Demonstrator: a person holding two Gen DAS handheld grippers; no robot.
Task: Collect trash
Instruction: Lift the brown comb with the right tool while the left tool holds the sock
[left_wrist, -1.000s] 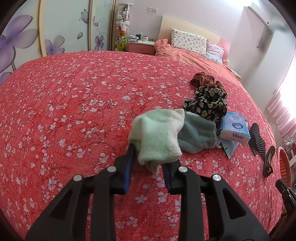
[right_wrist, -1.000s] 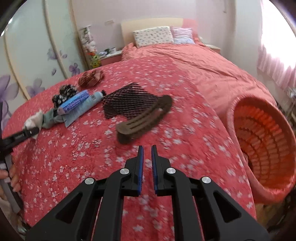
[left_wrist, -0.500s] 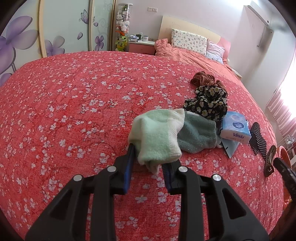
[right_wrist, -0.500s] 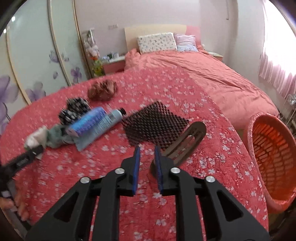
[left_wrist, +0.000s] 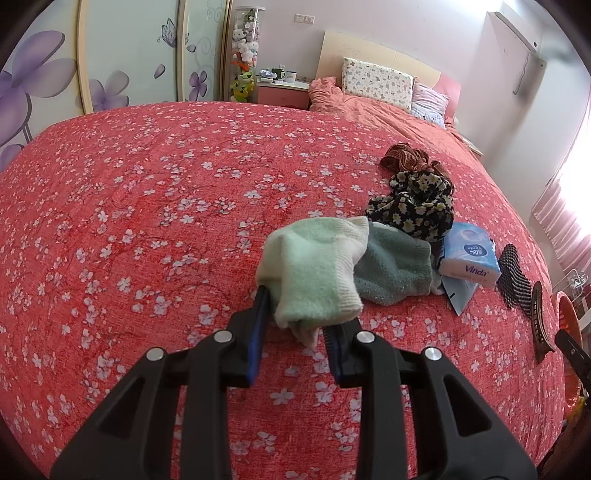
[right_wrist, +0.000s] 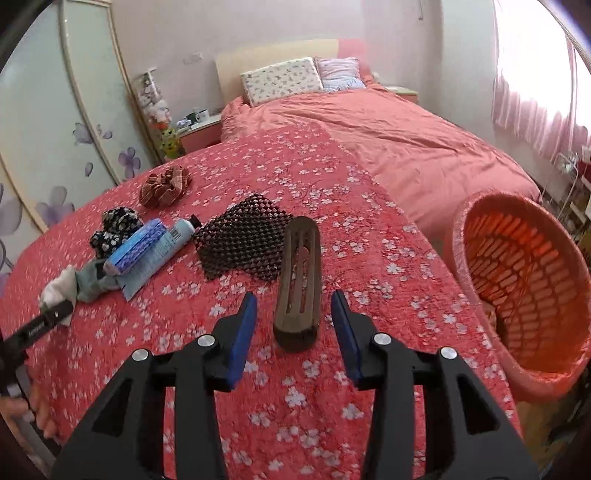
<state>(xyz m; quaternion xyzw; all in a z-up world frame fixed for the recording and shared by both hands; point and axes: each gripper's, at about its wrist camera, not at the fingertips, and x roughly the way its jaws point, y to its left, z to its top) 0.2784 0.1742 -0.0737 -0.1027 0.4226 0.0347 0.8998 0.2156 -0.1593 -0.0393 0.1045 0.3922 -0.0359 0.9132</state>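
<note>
My left gripper (left_wrist: 299, 314) is shut on a pale green sock (left_wrist: 317, 269), held just above the red floral bedspread (left_wrist: 147, 206). A darker green sock (left_wrist: 395, 269) lies right behind it. In the right wrist view, my right gripper (right_wrist: 294, 295) has its jaws opening. A brown hair clip (right_wrist: 299, 280) lies lengthwise between the blue pads, which stand clear of it on both sides. A black mesh mat (right_wrist: 240, 240) lies under the clip's far end. The orange basket (right_wrist: 461, 236) stands beside the bed to the right.
A blue tissue pack (right_wrist: 136, 245), a light blue tube (right_wrist: 162, 251), a floral scrunchie (right_wrist: 114, 225) and a brown scrunchie (right_wrist: 166, 184) lie left of the mat. Pillows (right_wrist: 280, 79) sit at the headboard. A person's hand (right_wrist: 22, 406) shows at the left edge.
My right gripper has swung from beside the basket toward the hair clip and its jaws have widened around it. The left gripper and its sock have not moved.
</note>
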